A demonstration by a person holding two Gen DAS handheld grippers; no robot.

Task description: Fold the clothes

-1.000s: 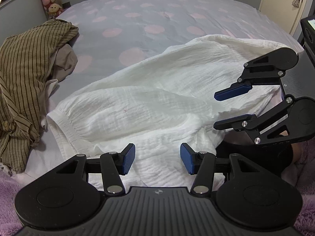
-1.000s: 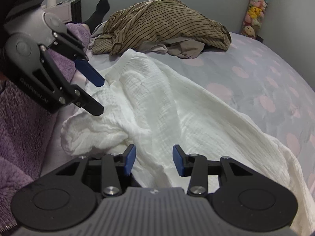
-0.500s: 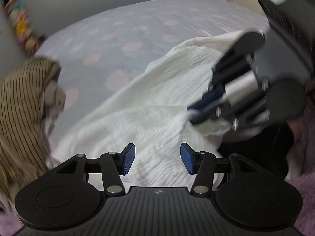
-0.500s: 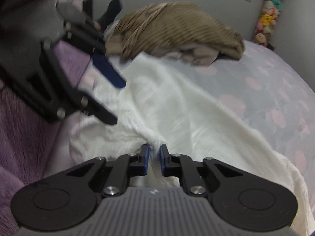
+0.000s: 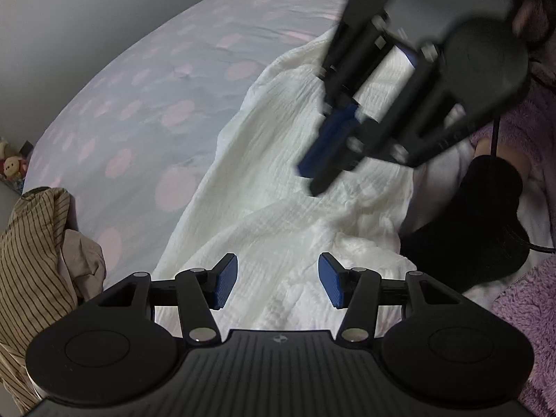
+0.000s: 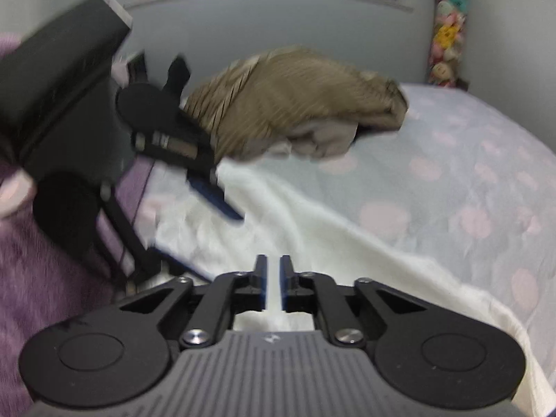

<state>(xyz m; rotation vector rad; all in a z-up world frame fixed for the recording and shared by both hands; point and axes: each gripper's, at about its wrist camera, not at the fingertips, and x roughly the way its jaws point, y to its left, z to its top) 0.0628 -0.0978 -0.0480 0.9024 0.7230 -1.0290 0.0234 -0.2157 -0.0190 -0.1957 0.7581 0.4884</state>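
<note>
Bed [image 5: 146,80]: grey cover with pale pink dots, filling most of both views; it carries all the clothes.

White garment [image 5: 278,187]: crinkled cotton, spread in a long band across the near side of the bed, rumpled and bunched at the end nearest the person. In the right wrist view the same cloth [image 6: 312,229] runs from the claw out to the lower right edge.

Striped brown shirt [image 6: 299,104]: heaped in a loose pile on the far side of the bed, beyond the white garment, with a beige cloth [image 6: 319,142] tucked under its front edge. It is blurred in this view.

Purple fleece [image 5: 531,312]: fuzzy fabric worn by the person at the bed's edge.

Black sock [image 5: 486,219]: on the person's foot, just beside the bunched end of the white garment.

Left gripper [image 5: 278,281]: blue pads spread apart, hovering over the white garment with nothing between them.

Right gripper [image 6: 274,285]: pads drawn nearly together, pinching a fold of the white garment in the narrow gap.

Soft toys [image 6: 448,38]: stacked in the far corner by the wall.
</note>
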